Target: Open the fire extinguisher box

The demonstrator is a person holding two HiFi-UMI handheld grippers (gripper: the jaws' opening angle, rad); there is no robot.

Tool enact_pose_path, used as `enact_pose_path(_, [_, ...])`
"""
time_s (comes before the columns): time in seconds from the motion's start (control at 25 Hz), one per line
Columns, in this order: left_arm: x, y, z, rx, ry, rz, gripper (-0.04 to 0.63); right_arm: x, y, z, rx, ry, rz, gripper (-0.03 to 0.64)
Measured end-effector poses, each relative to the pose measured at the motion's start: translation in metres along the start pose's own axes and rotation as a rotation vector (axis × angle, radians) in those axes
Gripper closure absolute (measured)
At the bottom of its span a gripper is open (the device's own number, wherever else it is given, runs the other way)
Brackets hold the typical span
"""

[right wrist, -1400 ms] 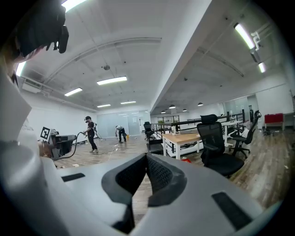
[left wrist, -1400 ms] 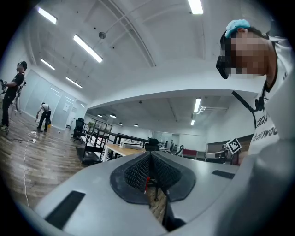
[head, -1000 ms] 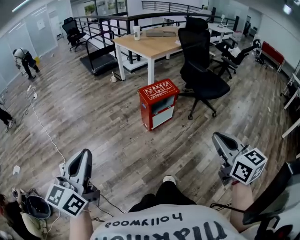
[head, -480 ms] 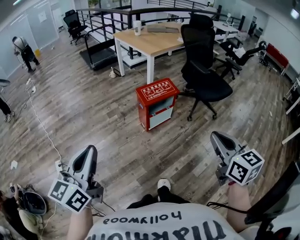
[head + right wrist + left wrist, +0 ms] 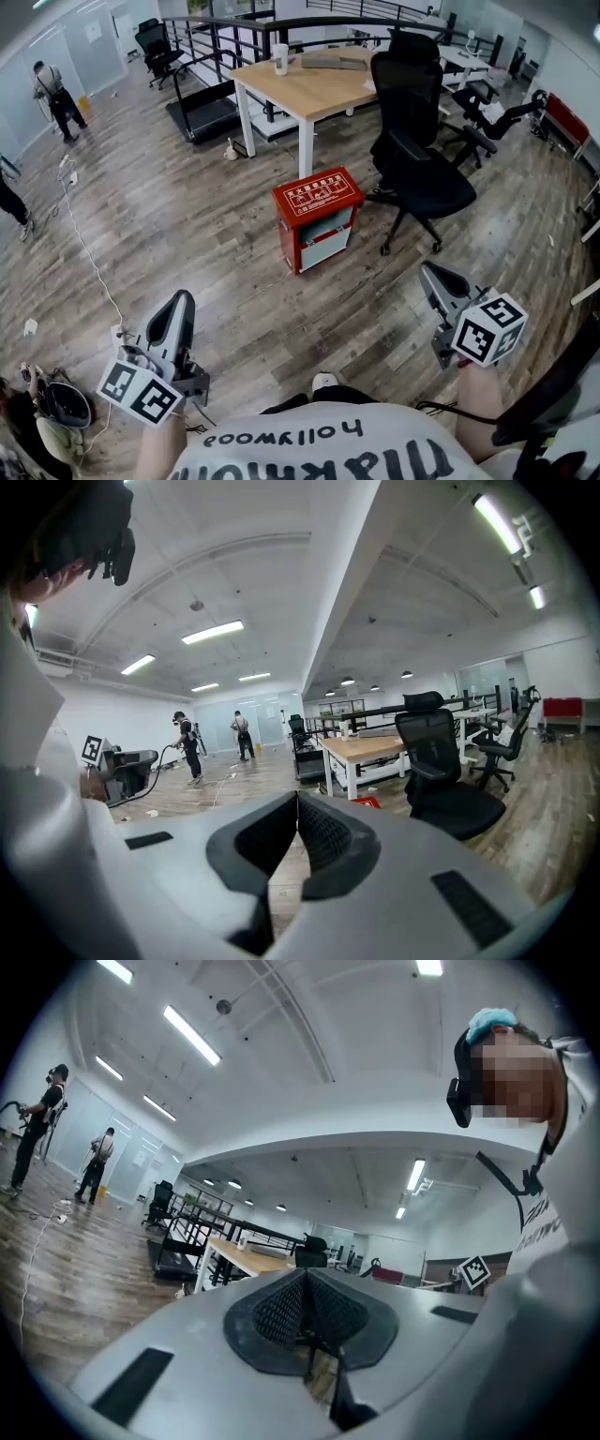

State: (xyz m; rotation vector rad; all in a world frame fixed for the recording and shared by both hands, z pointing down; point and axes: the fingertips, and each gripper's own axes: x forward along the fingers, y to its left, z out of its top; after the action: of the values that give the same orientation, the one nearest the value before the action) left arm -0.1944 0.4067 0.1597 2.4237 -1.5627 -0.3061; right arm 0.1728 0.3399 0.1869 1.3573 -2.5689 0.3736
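Red metal fire extinguisher box with glazed door shut, frame centre on wood floor, contents indiscernible, left gripper and right gripper at lower corners, both closed and empty.

I see bare floor mid-frame up to the fire extinguisher box; office chair crowds its right, desk leg just behind, cable left.

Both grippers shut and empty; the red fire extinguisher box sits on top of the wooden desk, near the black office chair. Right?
The head view shows the red fire extinguisher box standing on the floor in front of the wooden desk, not on it. The rest holds: it is near the black office chair, and the left gripper and right gripper are shut and empty.
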Motion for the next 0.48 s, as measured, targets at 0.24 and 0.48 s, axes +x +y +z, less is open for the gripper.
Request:
enact_pose_path(0.24, [0.036, 0.0, -0.013, -0.01, 0.012, 0.033, 0.589, 0.022, -0.034, 0.007, -0.014, 0.017, 0.022, 0.606])
enact_pose_path(0.48, [0.08, -0.006, -0.017, -0.005, 0.002, 0.025, 0.589, 0.039, -0.076, 0.017, 0.003, 0.002, 0.013, 0.606])
